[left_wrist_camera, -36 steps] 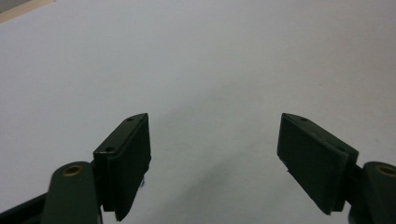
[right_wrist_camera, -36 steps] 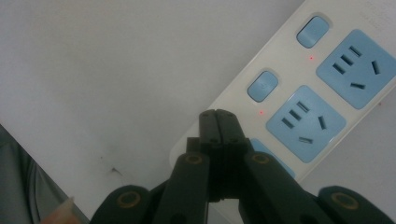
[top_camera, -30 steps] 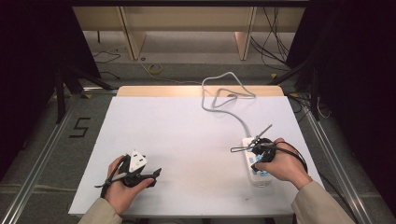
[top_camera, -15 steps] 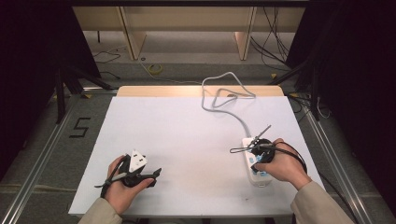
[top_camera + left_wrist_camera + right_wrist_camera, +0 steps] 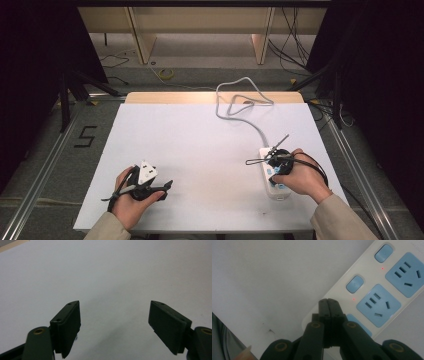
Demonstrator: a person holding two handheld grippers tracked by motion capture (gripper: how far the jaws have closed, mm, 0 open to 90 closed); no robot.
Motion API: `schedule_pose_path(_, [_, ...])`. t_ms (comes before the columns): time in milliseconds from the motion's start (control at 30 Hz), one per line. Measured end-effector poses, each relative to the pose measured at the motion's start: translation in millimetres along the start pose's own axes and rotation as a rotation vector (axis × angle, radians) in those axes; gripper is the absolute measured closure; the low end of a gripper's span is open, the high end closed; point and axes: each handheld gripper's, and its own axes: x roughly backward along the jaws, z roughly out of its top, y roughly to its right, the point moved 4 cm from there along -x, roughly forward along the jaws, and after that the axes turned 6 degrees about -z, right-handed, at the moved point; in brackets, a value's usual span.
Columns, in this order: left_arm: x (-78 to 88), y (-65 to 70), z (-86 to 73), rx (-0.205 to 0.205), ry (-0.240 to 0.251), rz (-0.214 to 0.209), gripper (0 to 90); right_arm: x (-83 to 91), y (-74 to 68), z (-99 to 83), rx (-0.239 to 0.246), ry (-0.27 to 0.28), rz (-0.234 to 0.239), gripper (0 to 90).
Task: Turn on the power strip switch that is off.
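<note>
My table [image 5: 190, 150] carries a white sheet, with a strip of bare pale wood [image 5: 170, 97] showing along its far edge. Beyond it, on the grey floor [image 5: 200, 77], stand the light wooden legs and panels of a piece of furniture [image 5: 142, 35]. Loose cables [image 5: 117, 57] and a yellow coil [image 5: 166, 74] lie on that floor. Black curtains [image 5: 380, 75] close off both sides. Metal rails [image 5: 40, 170] run along the table's left and right; a black numeral "5" [image 5: 86, 136] marks the floor at left. Light falls evenly from above.
</note>
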Motion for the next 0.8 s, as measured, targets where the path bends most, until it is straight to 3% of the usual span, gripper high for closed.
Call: schedule_pose_path(800, [0.3,-0.3,-0.1,-0.002,0.0,0.001,25.7,-2.8,-1.5,-0.3,-0.001,-0.009,-0.005,90.0])
